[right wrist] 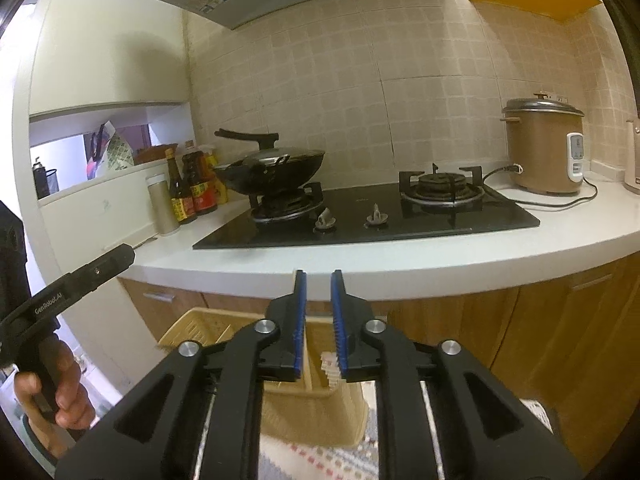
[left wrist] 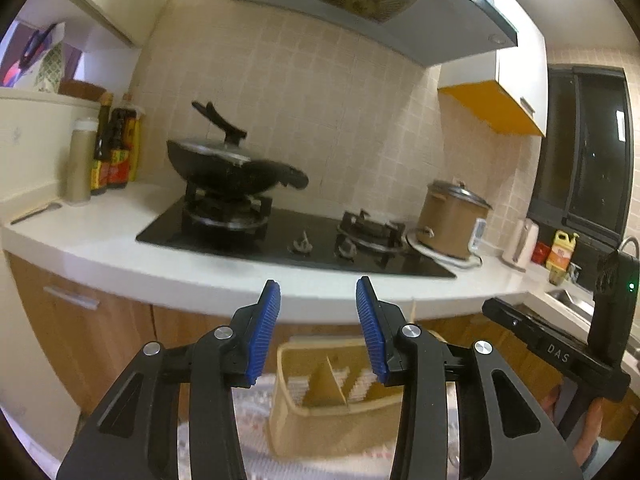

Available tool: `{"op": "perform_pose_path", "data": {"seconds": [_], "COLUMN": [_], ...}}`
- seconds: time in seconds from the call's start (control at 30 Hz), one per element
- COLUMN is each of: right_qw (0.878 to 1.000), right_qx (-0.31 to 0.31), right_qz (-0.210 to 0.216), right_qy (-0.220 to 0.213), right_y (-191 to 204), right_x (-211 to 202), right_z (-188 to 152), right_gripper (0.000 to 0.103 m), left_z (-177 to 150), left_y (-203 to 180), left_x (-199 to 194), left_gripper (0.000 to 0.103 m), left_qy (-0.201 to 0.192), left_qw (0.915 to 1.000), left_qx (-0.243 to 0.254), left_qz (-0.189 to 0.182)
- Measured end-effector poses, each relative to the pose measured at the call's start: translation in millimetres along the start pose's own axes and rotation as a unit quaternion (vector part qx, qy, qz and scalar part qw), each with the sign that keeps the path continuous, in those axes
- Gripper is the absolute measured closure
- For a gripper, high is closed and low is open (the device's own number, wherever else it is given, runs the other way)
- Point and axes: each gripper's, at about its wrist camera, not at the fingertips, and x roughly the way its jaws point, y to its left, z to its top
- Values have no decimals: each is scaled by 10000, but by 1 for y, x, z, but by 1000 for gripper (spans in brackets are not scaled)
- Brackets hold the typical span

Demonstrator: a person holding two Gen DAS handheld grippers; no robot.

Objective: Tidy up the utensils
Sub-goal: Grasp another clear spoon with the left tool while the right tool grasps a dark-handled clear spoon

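Now, from your left wrist: the left gripper (left wrist: 318, 294) stands about half open, nothing between its fingers, above a beige slotted utensil basket (left wrist: 332, 412) set low on a patterned cloth below the counter (left wrist: 120, 248). A divider splits it; no utensils show inside.

From your right wrist — the right gripper (right wrist: 318, 286) is parted only narrowly, also empty, over the same basket. It looks like light, stiff plastic; take it by the rim. Its bottom is hidden behind the fingers — contents cannot be told.
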Motion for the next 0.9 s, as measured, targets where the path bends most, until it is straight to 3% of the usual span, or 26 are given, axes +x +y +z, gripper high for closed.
{"op": "perform_pose_path", "data": {"seconds": [0.07, 0.13, 0.2, 0.3, 0.4, 0.6, 0.73, 0.9], "right_qw": [9999, 9995, 9983, 9931, 9820, 9462, 9278, 9196], "right_qx": [-2, 41, 180, 475, 735, 1152, 1187, 1067], "right_qz": [-16, -55, -59, -36, -81, -128, -136, -201], "right_qy": [144, 311, 560, 1072, 1737, 3020, 3533, 3776], "right_y": [-1, -4, -11, -23, -35, -54, -55, -52], "right_x": [-10, -17, -22, -24, -22, -12, -6, -1], "right_z": [-5, -11, -20, -36, -56, -94, -109, -122], "right_gripper": [78, 61, 53, 53, 53, 53, 56, 67], "left_z": [-3, -9, -19, -39, -66, -128, -159, -184], "left_y": [0, 0, 1, 4, 10, 22, 23, 22], "left_x": [-7, -16, -24, -35, -36, -31, -29, -27], "left_gripper": [63, 62, 62, 62, 62, 62, 69, 74], "left_qy": [346, 657, 936, 1372, 2133, 3525, 3985, 4261], "left_qw": [9994, 9978, 9956, 9900, 9760, 9338, 9147, 9021], "left_qx": [-30, -49, -64, -110, -228, -610, -671, -676], "left_qz": [7, 42, 75, 306, 363, 67, 58, 52]}}
